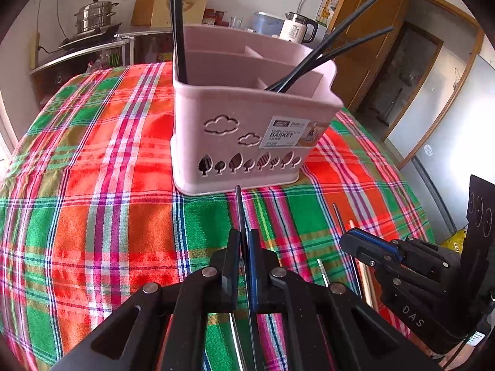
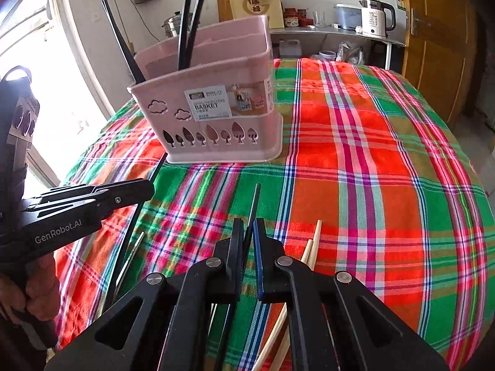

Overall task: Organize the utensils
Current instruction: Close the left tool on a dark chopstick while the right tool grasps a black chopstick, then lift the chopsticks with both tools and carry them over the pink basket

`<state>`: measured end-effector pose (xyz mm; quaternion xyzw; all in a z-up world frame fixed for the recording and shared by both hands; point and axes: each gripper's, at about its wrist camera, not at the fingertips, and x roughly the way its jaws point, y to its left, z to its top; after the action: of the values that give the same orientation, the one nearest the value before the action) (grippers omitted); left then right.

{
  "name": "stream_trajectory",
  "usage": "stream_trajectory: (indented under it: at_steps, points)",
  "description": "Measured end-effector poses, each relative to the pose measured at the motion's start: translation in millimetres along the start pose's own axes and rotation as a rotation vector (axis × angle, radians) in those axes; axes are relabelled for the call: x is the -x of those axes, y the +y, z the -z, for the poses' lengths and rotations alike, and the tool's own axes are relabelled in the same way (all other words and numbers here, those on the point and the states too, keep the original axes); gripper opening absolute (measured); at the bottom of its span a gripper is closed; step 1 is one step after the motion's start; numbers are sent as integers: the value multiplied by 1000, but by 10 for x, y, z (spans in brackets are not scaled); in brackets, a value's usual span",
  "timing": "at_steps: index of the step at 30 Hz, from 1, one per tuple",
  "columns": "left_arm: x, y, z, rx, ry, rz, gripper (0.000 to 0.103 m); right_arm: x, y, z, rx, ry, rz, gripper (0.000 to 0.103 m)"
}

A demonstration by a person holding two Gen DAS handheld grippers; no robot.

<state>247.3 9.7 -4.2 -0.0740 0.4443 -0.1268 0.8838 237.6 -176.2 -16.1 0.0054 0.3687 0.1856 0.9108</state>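
A pink utensil basket (image 1: 247,123) (image 2: 216,108) stands on the plaid tablecloth, with several black chopsticks (image 1: 328,49) (image 2: 185,24) upright in its compartments. My left gripper (image 1: 246,235) (image 2: 148,188) is shut on a black chopstick (image 1: 238,207) (image 2: 159,167) just in front of the basket. My right gripper (image 2: 249,232) (image 1: 349,238) is shut on another black chopstick (image 2: 255,204), nearer the table's front edge. Two pale wooden chopsticks (image 2: 312,244) lie on the cloth under the right gripper. A thin metal chopstick (image 2: 133,253) lies beside the left one.
The plaid tablecloth (image 2: 371,170) covers the whole round table. A person's hand (image 2: 40,293) grips the left tool's handle. Behind the table are a shelf with a white kettle (image 2: 376,18), a steel pot (image 1: 94,15), a window at left and a wooden door (image 2: 439,46).
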Motion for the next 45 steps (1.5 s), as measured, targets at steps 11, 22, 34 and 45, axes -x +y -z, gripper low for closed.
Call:
stream_trajectory:
  at_steps: [11,22,34,45]
  points:
    - [920,-338,-179,-90,-192,58,4,822,179,-272,44,-203,-35,5]
    - [1437,-464,-343,-134,-299,59,4,1280,211,-415,81,-326,-41,5]
    - [1509,-501,-386,-152,-301,66,4,1370,196,-463,93,-351,-43,5]
    - [1653,-414,-646,-157,-316,51,4,1447,308,-702,129,-387,-60,5]
